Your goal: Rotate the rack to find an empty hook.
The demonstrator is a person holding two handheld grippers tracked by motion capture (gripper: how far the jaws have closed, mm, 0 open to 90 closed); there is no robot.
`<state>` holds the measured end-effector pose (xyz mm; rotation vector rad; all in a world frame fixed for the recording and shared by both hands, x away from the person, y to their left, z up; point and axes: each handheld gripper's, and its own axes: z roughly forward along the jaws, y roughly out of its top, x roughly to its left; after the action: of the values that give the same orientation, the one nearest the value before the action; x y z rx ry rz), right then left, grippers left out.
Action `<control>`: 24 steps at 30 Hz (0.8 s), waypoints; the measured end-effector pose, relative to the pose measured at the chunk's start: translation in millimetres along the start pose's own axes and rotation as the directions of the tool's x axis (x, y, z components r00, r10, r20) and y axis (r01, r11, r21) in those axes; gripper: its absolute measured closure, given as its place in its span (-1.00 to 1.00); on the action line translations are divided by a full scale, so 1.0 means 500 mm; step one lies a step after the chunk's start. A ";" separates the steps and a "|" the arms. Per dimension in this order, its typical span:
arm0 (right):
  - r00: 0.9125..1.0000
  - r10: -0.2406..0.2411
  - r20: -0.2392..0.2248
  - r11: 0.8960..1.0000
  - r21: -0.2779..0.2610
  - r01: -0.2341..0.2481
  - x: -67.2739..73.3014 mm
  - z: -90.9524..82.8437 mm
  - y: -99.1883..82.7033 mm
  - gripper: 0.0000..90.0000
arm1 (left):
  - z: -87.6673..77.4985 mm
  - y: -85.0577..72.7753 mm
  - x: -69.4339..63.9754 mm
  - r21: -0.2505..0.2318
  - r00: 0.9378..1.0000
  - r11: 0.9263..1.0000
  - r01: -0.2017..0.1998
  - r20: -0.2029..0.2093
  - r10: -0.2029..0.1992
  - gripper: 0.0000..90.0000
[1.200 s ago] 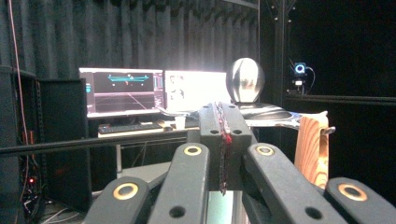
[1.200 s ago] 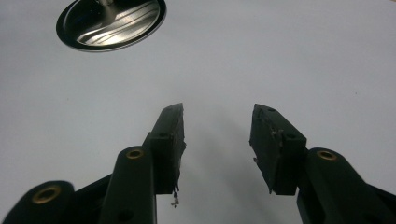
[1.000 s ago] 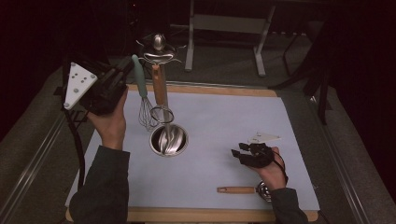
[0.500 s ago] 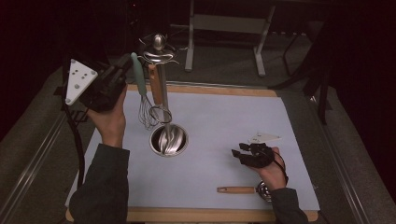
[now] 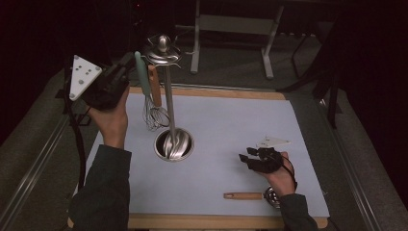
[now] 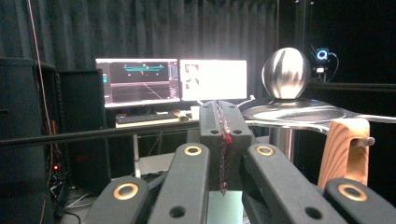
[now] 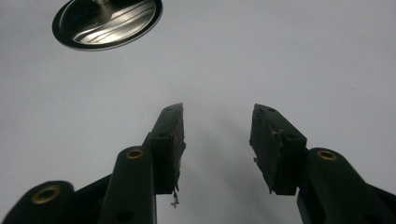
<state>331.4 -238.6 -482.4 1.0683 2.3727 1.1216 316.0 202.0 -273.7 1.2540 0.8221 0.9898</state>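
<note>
One whisk (image 5: 153, 111) hangs on the far-left stand (image 5: 169, 110), pinched by the left gripper (image 5: 129, 62). Right gripper (image 5: 246, 158) gapes empty, near right. One spare utensil (image 5: 250, 195), blue mat (image 5: 231, 130), two monitors (image 6: 170, 81) beyond.

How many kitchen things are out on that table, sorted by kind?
Metal stand: 1
Whisk: 1
Wooden-handled utensils: 2, one hanging, one lying on the mat
Total: 4

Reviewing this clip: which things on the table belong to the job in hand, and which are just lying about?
In the job:
- left gripper, shut by the rack top
- steel utensil rack with round base
- green-handled wire whisk hanging there

Lying about:
- wooden-handled utensil near the front edge
- right gripper, open over the blue mat
</note>
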 end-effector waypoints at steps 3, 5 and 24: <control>1.000 0.001 0.000 1.000 0.000 -0.001 0.000 0.000 0.000 0.21 | 0.003 0.002 0.001 0.008 1.000 1.000 -0.004 -0.003 0.004 0.99; 1.000 0.002 0.001 1.000 -0.001 -0.002 -0.001 0.000 0.000 0.21 | 0.006 0.003 0.003 0.013 1.000 1.000 -0.006 -0.006 0.006 0.99; 1.000 0.005 -0.002 1.000 -0.006 -0.005 -0.003 -0.001 0.000 0.21 | 0.029 0.011 0.010 0.056 0.999 0.998 -0.027 -0.026 0.028 0.99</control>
<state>332.1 -239.9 -482.4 1.0728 2.3679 1.1307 330.4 201.5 -265.9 1.3045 0.8603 1.0140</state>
